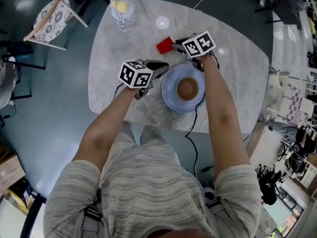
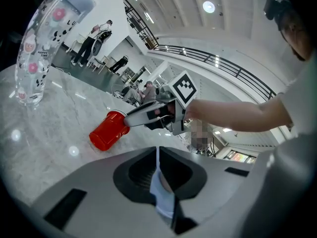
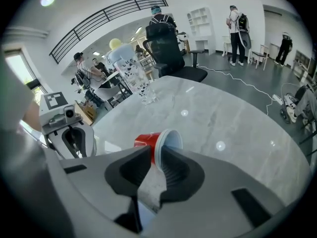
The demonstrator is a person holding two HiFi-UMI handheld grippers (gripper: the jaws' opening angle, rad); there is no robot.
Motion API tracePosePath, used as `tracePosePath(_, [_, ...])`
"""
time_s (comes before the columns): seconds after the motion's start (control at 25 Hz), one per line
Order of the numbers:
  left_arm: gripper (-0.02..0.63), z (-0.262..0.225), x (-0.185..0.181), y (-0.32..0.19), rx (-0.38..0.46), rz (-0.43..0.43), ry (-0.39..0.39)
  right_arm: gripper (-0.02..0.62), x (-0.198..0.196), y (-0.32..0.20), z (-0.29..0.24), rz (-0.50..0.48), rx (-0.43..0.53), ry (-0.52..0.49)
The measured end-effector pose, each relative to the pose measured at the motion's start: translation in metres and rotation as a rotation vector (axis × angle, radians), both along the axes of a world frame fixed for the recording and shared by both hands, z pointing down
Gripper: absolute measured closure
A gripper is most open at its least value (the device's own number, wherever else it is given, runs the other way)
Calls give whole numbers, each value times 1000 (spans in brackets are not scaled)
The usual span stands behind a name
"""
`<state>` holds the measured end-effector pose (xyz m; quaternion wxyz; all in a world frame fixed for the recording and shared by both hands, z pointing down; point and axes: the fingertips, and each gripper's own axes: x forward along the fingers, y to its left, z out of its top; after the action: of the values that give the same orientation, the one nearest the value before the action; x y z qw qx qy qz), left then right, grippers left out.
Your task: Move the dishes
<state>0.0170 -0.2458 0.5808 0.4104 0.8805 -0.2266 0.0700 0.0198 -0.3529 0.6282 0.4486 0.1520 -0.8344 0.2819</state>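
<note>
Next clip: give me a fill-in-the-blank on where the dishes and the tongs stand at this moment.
1. The red cup lies on its ___ on the table.
2. The left tongs are shut on the rim of the blue ___.
3. The right tongs have the rim of the ___ cup between them.
4. The clear bottle has a ___ cap.
Missing words: side; plate; red; yellow.

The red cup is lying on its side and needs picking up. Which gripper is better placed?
Right. The right gripper has its jaws on the red cup at its rim. The left gripper is shut on the blue plate at its edge, busy there.
</note>
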Motion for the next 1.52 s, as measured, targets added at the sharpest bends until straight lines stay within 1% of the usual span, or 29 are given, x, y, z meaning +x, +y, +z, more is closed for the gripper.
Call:
tracePosePath(0.2, [577,-2,-1,1,0,2,-5,535,-2,8,-9,-38,52,21])
tracePosePath(0.32, [577,-2,-4,5,0,6,-10,548,-8,16,-15,-79,99,49])
tracePosePath(0.6, [577,-9,-8,18,15,15,-12,551,-16,37,-26,-220,261,169])
tracePosePath(0.76, [577,-18,-5,27,28,32,-5,551,-17,56,-43,-305,346,215])
tracePosePath(0.92, [577,-29,0,38,37,46,1,551,-8,76,-67,-393,452,281])
tracePosePath(1.0, [577,-34,4,44,41,55,-3,551,1,88,-78,-421,496,310])
tracePosePath(1.24, [577,-47,24,59,58,90,9,551,44,119,-102,-420,588,377])
tracePosePath(1.36, [577,-51,34,70,58,113,17,551,65,138,-102,-415,598,413])
tracePosePath(1.52, [577,-52,50,84,51,145,18,551,89,163,-93,-396,587,436])
